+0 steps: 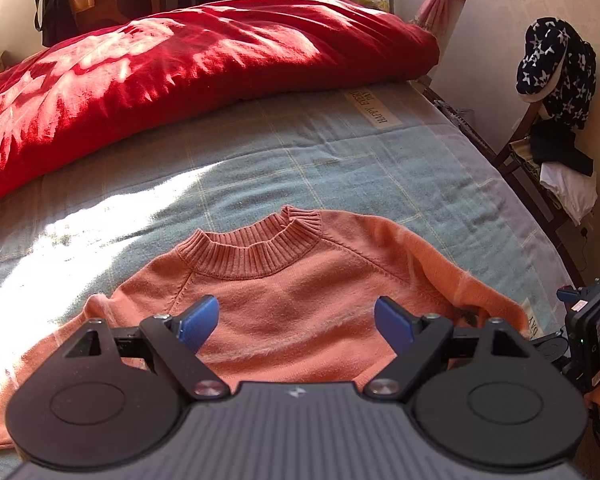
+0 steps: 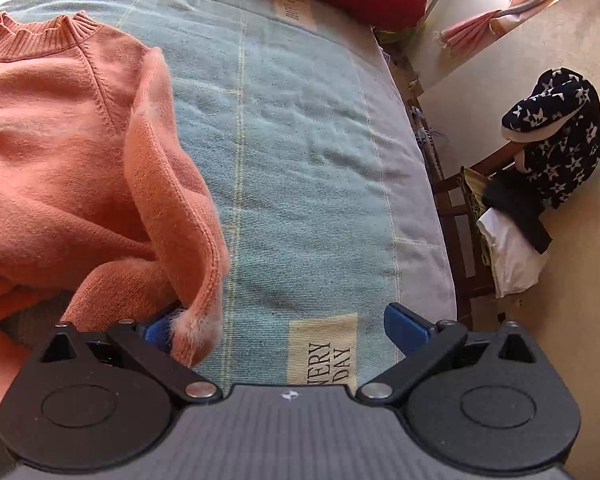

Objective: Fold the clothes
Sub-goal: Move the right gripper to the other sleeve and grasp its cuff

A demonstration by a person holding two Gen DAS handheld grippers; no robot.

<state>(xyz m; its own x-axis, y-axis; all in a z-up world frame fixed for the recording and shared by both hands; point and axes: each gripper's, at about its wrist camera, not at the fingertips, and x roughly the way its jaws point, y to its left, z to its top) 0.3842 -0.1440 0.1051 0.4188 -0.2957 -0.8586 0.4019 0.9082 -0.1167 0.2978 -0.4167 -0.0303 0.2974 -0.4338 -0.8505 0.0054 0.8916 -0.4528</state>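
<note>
On the bed (image 1: 228,160), over the pale blue checked cover, the orange sweater (image 1: 284,300) lay face up with its ribbed collar (image 1: 256,248) toward the red quilt (image 1: 204,52). My left hand-held gripper (image 1: 296,320) hung above the chest panel, blue pads spread wide, nothing between them. My right hand-held gripper (image 2: 292,326) was at the garment's right edge, jaws also standing apart; the sleeve (image 2: 172,184) was bunched and standing up in a ridge, its fuzzy cuff draped against the left pad (image 2: 156,330) but not pinched. Judged the step in hand to be taking that sleeve to fold it across the body. To do it well I would catch the cuff squarely between both pads, not only brush it, lift just enough to clear the knit, and lay the sleeve flat along the chest without dragging the torso askew; the left gripper could pin the chest panel while the right one travelled. Loose fuzzy knit looked likely to slip from a shallow bite. No containers in view; nearest thing was a wooden chair (image 2: 456,216) beside the bed, heaped with a star-patterned dark garment (image 2: 556,140) and white cloth (image 2: 512,256).
</note>
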